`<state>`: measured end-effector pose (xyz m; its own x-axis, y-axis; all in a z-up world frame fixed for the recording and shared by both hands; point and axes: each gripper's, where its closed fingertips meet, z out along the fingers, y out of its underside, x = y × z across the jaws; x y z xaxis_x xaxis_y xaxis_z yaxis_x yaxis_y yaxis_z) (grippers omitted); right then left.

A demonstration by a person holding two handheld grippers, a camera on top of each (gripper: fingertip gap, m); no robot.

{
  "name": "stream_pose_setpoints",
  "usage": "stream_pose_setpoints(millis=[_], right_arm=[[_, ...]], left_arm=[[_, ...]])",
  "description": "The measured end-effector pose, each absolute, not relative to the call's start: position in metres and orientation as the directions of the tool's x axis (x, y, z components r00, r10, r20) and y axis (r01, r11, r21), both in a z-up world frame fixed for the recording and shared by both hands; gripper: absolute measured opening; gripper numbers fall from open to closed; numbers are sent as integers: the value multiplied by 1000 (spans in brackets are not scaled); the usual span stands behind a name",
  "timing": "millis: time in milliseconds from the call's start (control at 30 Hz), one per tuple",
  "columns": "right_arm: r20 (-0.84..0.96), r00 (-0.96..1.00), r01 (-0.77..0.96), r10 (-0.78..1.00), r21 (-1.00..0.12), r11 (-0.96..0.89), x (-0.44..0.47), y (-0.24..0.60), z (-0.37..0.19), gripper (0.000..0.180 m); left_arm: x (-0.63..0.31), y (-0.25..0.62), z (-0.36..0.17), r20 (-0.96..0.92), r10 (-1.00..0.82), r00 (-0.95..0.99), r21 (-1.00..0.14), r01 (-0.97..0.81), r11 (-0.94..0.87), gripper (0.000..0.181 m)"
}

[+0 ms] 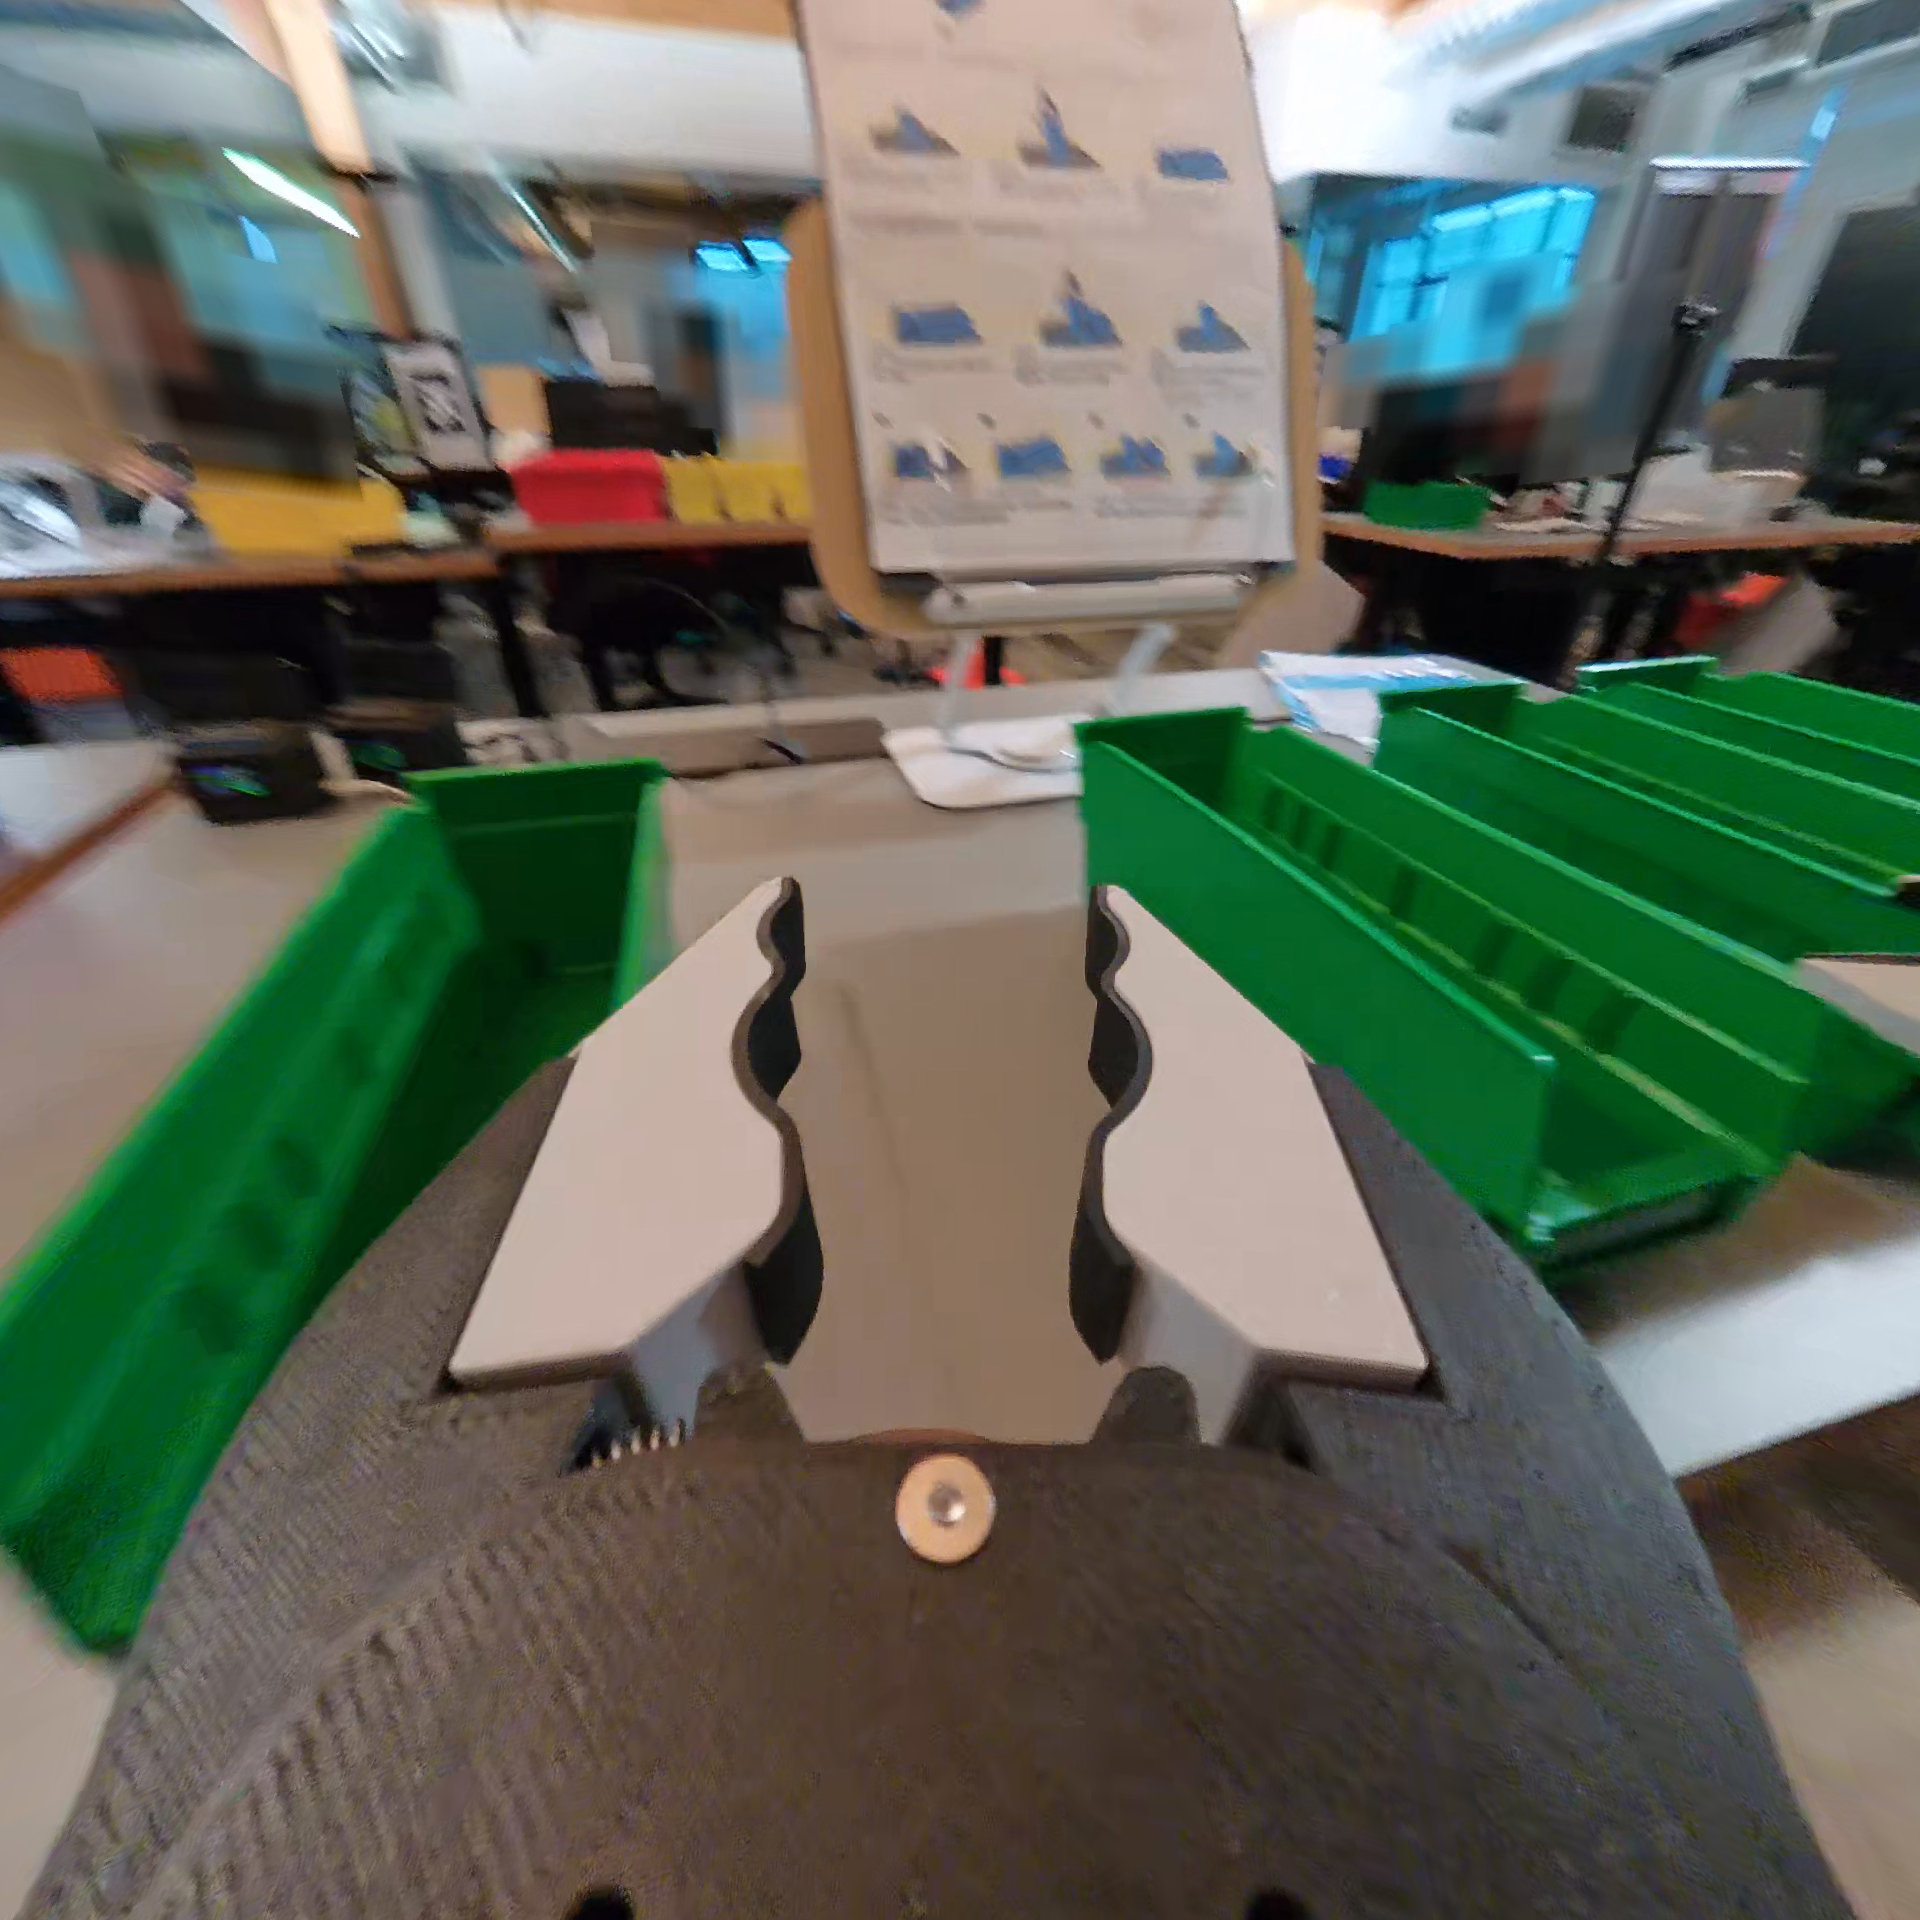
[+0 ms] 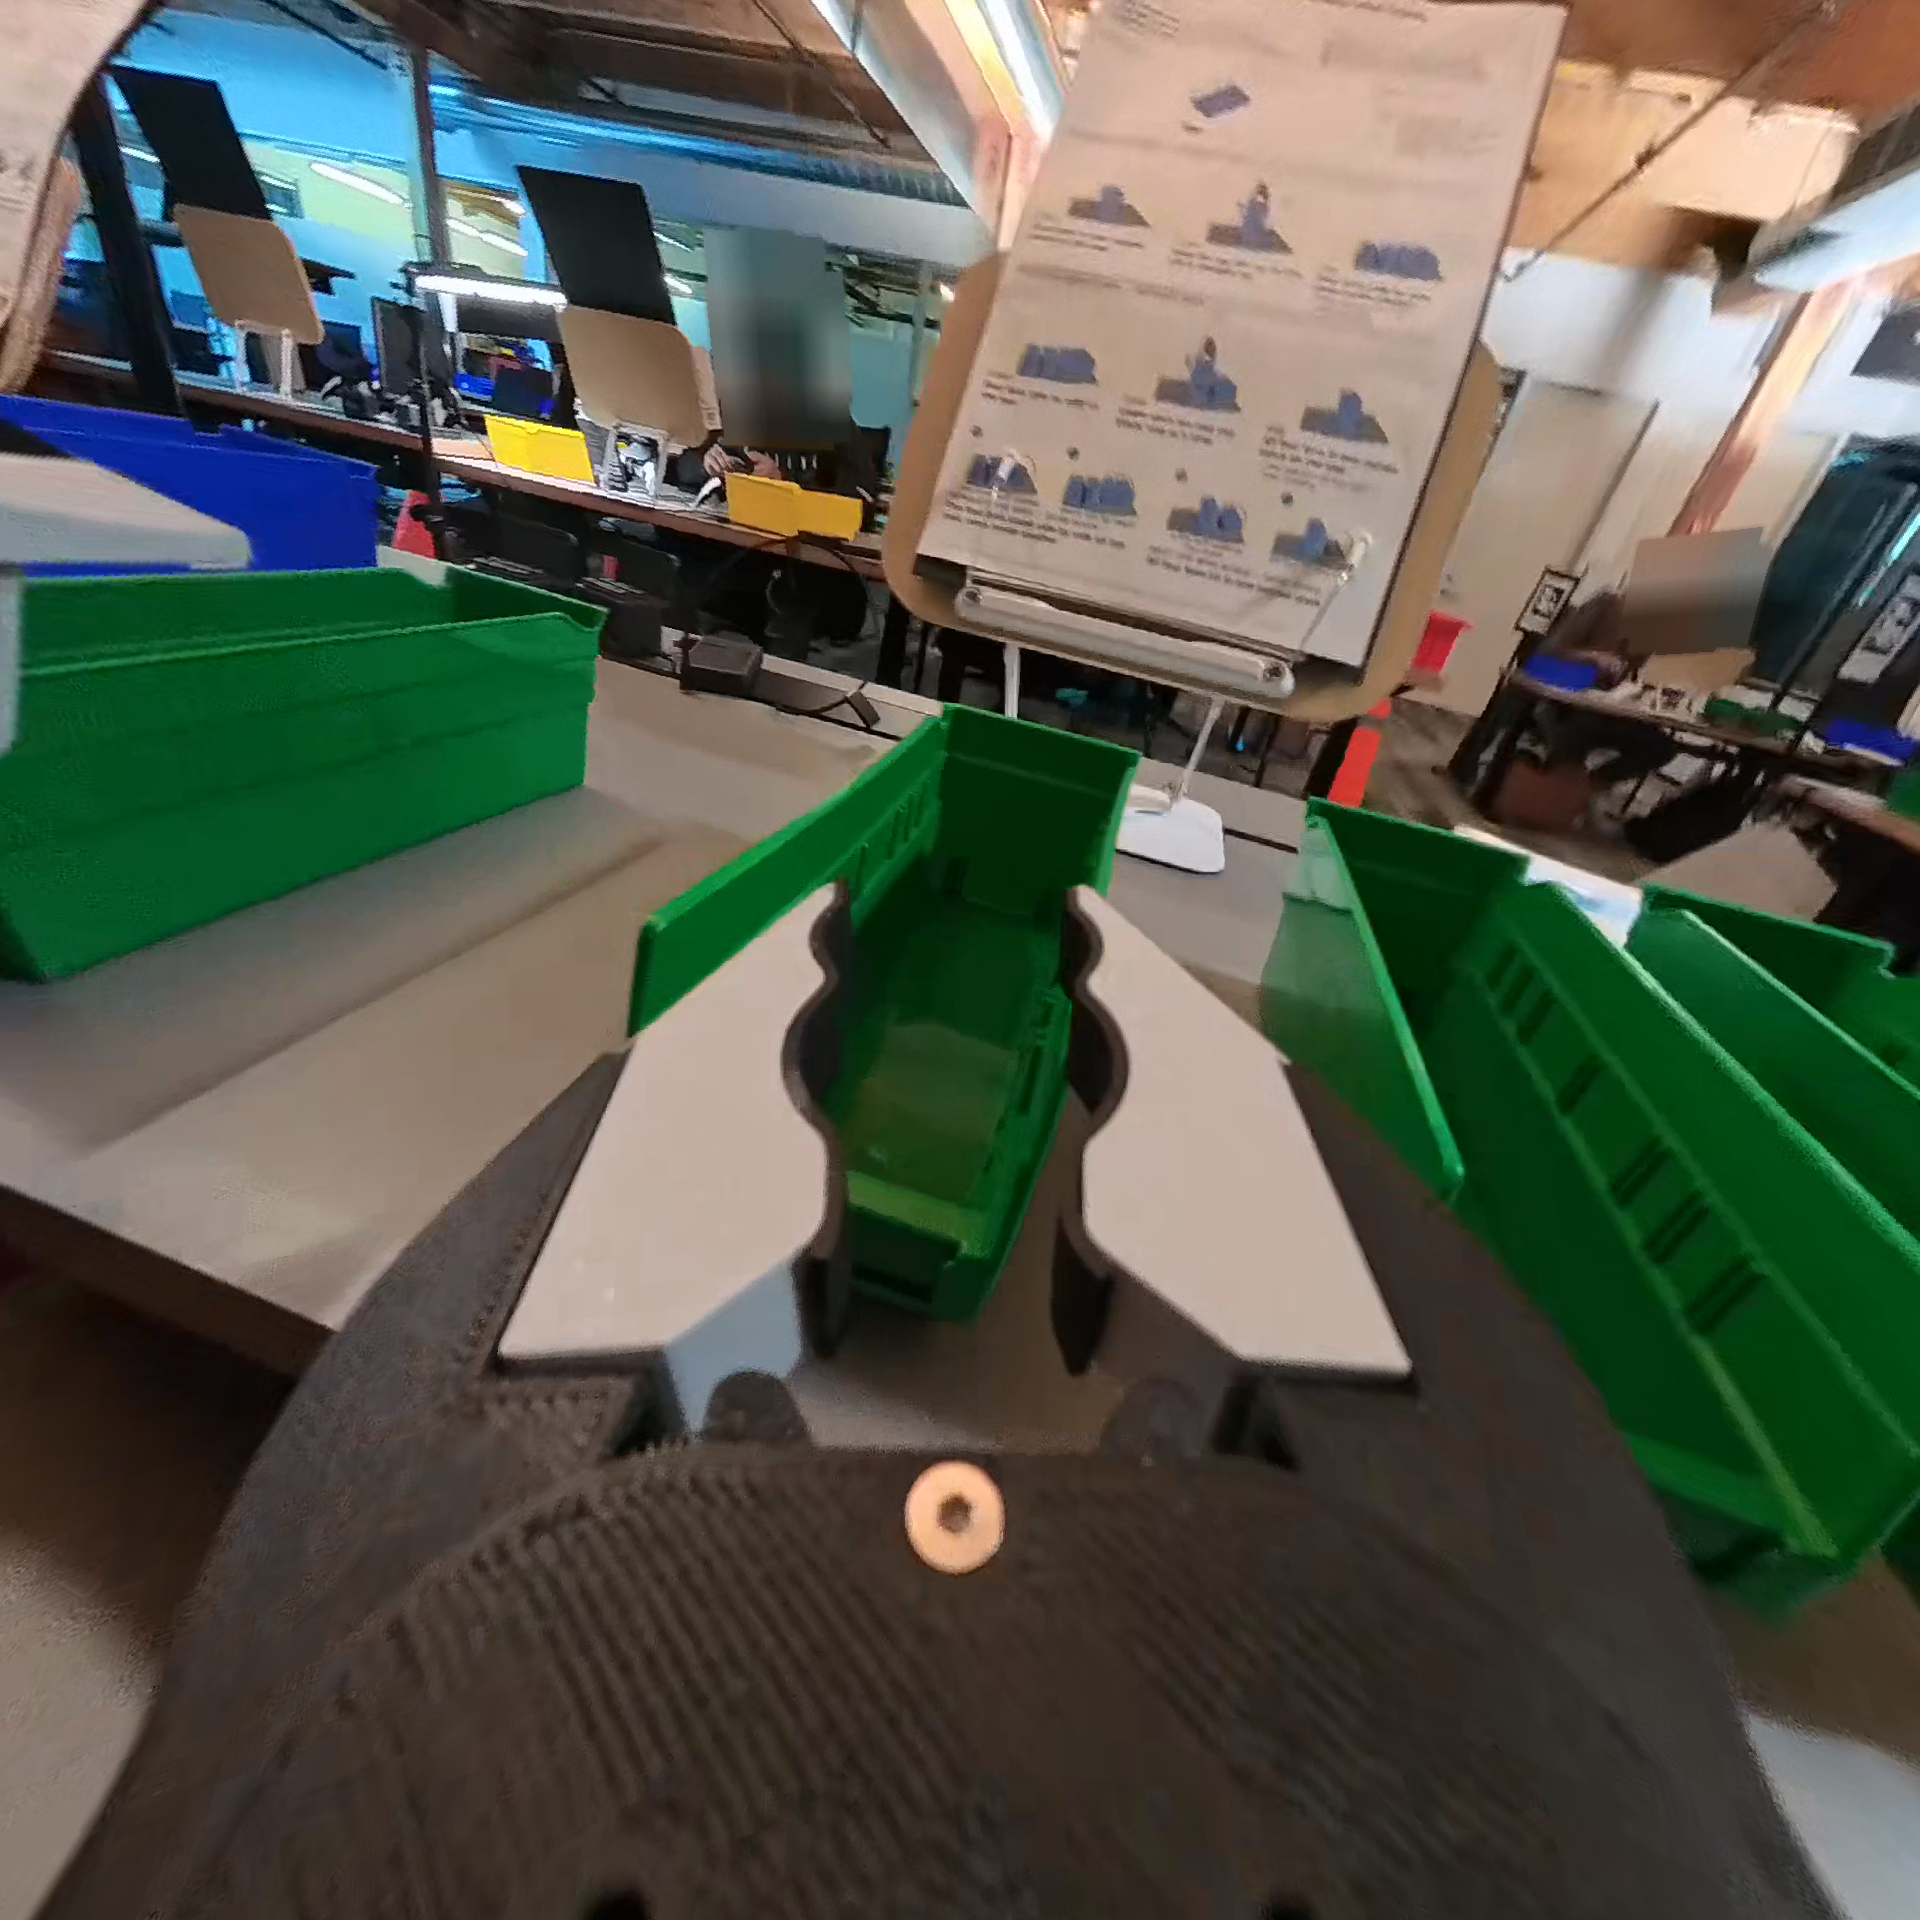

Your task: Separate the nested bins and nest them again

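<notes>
Four green bins show on the grey table (image 2: pixel 312 1091) in the right wrist view, counted around the clipboard stand (image 2: pixel 1174 821): one at far left (image 2: pixel 291 748), one directly before it (image 2: pixel 935 987), two to its right (image 2: pixel 1621 1174) (image 2: pixel 1808 997).

Workshop-lab: long workbenches (image 2: pixel 644 499), coloured bins (image 1: pixel 587 486), monitors (image 2: pixel 416 332).

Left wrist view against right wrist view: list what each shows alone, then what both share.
Left only: the open left claw over bare grey table, and a red bin on a far bench.
Right only: the open right claw before a narrow green bin, and a blue bin behind the wide green bin.
Both: the instruction sheet on its stand, green bins and far yellow bins.
</notes>
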<state>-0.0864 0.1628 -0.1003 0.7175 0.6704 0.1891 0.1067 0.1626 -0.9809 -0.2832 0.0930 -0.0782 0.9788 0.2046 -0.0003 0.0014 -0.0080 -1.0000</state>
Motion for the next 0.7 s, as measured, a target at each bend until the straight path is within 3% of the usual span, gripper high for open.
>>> stream_pose_setpoints(millis=[133, 233, 267, 367, 467, 700], right_arm=[[164, 672, 91, 722, -986, 140, -98, 153, -104, 37], [145, 659, 78, 738, -989, 124, -101, 152, -104, 36], [145, 657, 77, 740, -989, 126, -101, 152, -104, 36], [124, 655, 67, 745, -992, 106, -99, 155, -105, 35], [75, 654, 46, 753, -997, 60, -98, 158, -108, 34], [60, 659, 36, 750, -998, 48, -96, 160, -107, 33]], left_arm=[[-334, 68, -90, -141, 409, 902, -990, -139, -35, 58], [-354, 79, -125, -160, 424, 891, -978, -84, -194, 64], [-359, 81, -137, -157, 432, 888, -972, -60, -229, 60], [-376, 84, -155, -131, 488, 863, -961, 10, -276, 24], [-371, 89, -158, -39, 444, 895, -963, 85, -257, 0], [-368, 87, -158, -23, 472, 881, -962, 109, -251, 0]])
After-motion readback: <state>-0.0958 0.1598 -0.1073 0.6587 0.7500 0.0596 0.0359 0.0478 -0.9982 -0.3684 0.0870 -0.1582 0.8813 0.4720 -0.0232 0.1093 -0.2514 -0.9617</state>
